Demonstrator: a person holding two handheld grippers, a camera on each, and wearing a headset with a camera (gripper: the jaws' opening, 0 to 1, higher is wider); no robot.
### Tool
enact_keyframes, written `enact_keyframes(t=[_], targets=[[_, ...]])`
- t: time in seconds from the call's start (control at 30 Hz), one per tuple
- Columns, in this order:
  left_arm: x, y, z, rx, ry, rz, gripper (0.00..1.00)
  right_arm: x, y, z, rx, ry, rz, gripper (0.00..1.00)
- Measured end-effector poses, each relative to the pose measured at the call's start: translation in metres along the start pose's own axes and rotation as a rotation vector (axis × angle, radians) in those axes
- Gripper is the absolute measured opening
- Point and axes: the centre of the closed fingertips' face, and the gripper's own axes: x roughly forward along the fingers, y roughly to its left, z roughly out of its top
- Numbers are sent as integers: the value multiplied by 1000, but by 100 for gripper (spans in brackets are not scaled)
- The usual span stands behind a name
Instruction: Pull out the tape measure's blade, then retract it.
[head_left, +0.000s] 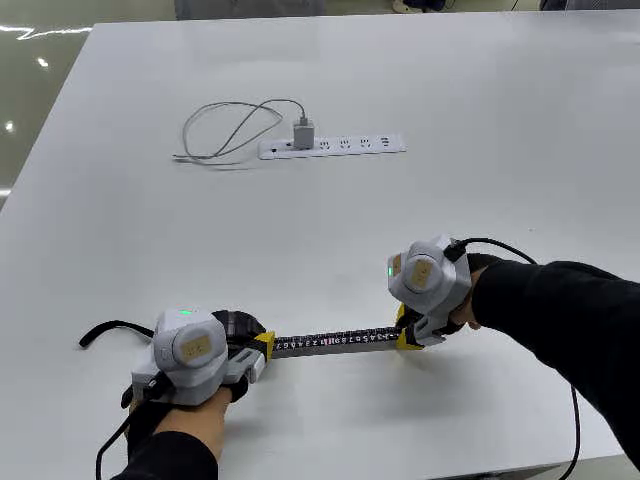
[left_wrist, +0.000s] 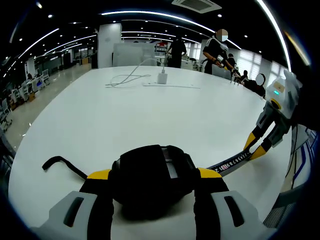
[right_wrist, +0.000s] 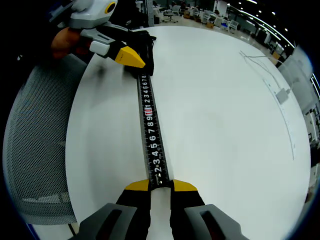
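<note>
right gripper (right_wrist: 160, 186) clenched on the blade (right_wrist: 150, 125) tip, at 4 o'clock on the table (head_left: 400, 80). left gripper (left_wrist: 155, 174) clamps the black tape measure case (head_left: 238, 325) at 8 o'clock. expect a thin, springy blade under recoil: hold the tip squarely, case by its flanks.
</note>
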Motion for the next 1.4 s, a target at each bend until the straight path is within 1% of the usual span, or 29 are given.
enact_keyframes(t=[0.13, 0.27, 0.4, 0.8, 0.93, 1.0, 1.23, 1.33, 1.4], targets=[[0, 0, 0, 4, 2, 0, 61, 1, 1, 2, -6, 8, -9, 10], [0, 0, -1, 3, 1, 1, 61, 2, 1, 3, -22, 3, -7, 10], [0, 0, -1, 8, 2, -1, 61, 3, 1, 5, -4, -7, -12, 10], [-1, -1, -2, 14, 2, 0, 61, 5, 2, 10, 4, -12, -7, 10], [0, -1, -2, 14, 2, -2, 61, 5, 1, 12, 46, -22, -3, 10], [0, -1, -2, 12, 4, -4, 61, 6, 3, 13, 19, -15, -7, 10], [0, -1, -2, 10, 8, -8, 61, 7, 2, 15, -24, 1, -6, 10], [0, -1, -2, 10, 9, -10, 61, 7, 2, 16, -15, 0, -4, 11], [0, -1, -2, 9, 8, -10, 61, 7, 3, 17, -42, 4, -3, 11]])
